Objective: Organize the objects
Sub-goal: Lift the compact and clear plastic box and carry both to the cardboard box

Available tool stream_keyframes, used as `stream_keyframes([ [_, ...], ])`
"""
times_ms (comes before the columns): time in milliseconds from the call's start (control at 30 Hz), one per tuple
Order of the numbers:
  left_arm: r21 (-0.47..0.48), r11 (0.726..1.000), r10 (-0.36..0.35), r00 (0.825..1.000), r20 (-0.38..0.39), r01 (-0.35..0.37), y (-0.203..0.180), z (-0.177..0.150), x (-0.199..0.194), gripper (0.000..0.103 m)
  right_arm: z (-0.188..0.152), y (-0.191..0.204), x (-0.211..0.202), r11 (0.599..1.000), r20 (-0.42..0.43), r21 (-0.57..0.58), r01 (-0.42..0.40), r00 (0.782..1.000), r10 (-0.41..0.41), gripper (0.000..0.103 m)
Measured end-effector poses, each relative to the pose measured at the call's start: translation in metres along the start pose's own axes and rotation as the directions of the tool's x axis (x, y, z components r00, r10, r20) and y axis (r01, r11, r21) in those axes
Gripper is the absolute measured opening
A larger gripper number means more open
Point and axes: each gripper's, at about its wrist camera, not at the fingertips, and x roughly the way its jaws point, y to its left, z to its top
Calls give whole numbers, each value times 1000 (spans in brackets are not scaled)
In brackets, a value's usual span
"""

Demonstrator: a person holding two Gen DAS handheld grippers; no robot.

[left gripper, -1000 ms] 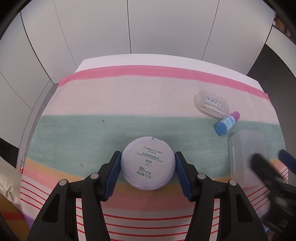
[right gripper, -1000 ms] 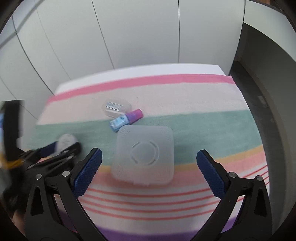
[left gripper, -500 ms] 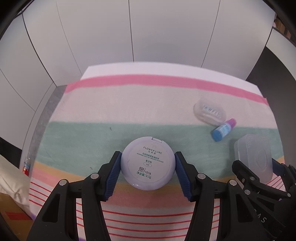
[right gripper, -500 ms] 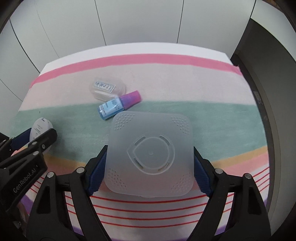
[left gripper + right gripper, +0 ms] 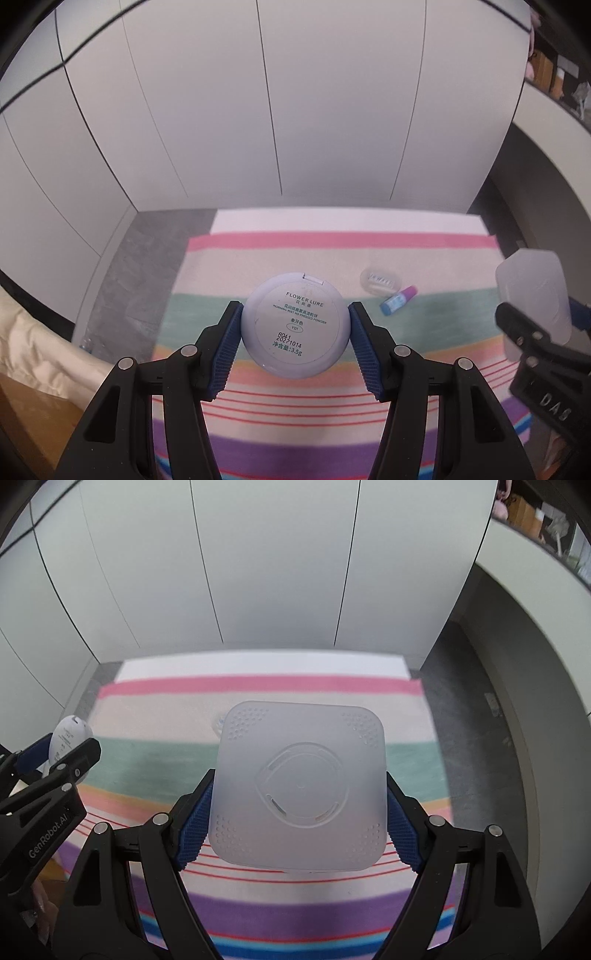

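Left gripper (image 5: 295, 339) pinches the compact (image 5: 295, 325) between its blue pads, clear above the striped cloth (image 5: 258, 428). It's a round, pale lilac-white case, label up, reading FLOWER LURE with teal print and a small hinge tab at the far edge. Right gripper (image 5: 299, 812) clamps the box (image 5: 299, 786), also off the cloth: frosted, translucent, square with rounded corners, dotted corners and a ring-shaped relief in the middle. Down on the cloth lie a clear case (image 5: 381, 281) and, just beside it, a blue bottle (image 5: 397, 300).
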Motion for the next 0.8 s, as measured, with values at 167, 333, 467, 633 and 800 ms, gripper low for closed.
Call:
stream_keyframes([
  [167, 38, 999, 19, 999, 45, -21, 2, 12, -57, 59, 14, -6, -68, 1000, 70, -1, 1, 998, -1, 84],
  [333, 67, 998, 9, 995, 96, -15, 7, 18, -116, 59, 25, -11, -123, 1000, 113, 24, -18, 994, 15, 84],
  [467, 63, 998, 7, 994, 107, -14, 11, 15, -146, 59, 25, -13, -159, 1000, 142, 26, -11, 990, 7, 84],
  [633, 59, 998, 15, 995, 100, -21, 15, 5, -168, 59, 19, -8, -179, 1000, 155, 21, -10, 988, 7, 84],
  [800, 48, 998, 23, 996, 84, -27, 25, -10, -184, 59, 4, -9, -189, 1000, 137, 22, -18, 990, 15, 84],
])
